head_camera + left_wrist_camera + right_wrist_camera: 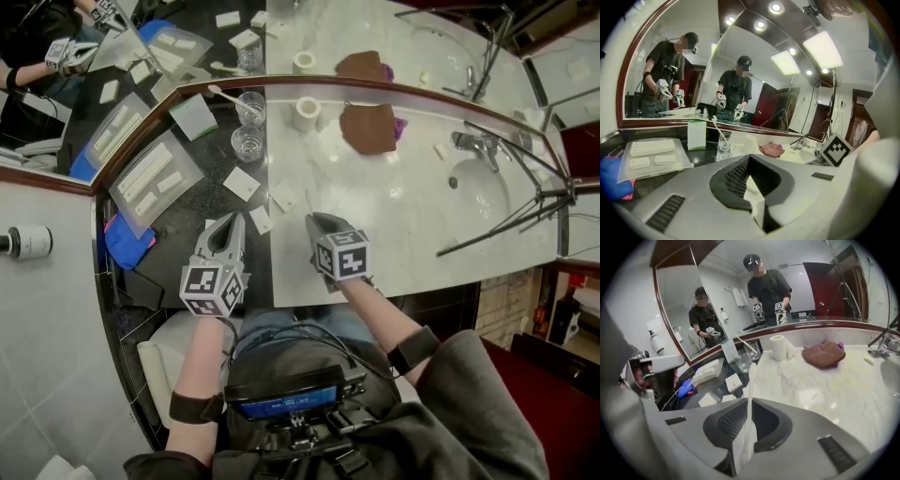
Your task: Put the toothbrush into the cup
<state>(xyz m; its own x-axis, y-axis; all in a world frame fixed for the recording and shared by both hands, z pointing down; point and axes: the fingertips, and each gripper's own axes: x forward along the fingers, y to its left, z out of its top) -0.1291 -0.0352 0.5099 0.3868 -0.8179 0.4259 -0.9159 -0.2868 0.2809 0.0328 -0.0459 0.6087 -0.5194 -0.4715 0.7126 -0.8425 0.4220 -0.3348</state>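
Toothbrush [748, 408] isn't in a cup yet, it's in the right claw.

Head view: left gripper [228, 228] and right gripper [317, 223] sit side by side, well short of the two glass cups [247, 143]. The farther cup already has another brush [225, 97] leaning in it.

Left gripper view: jaws clenched together with nothing in them, cups ahead and a bit left.

Right gripper view: jaws clamped on the white toothbrush's handle. Its head pokes out past the jaw tips, still well apart from the cups.
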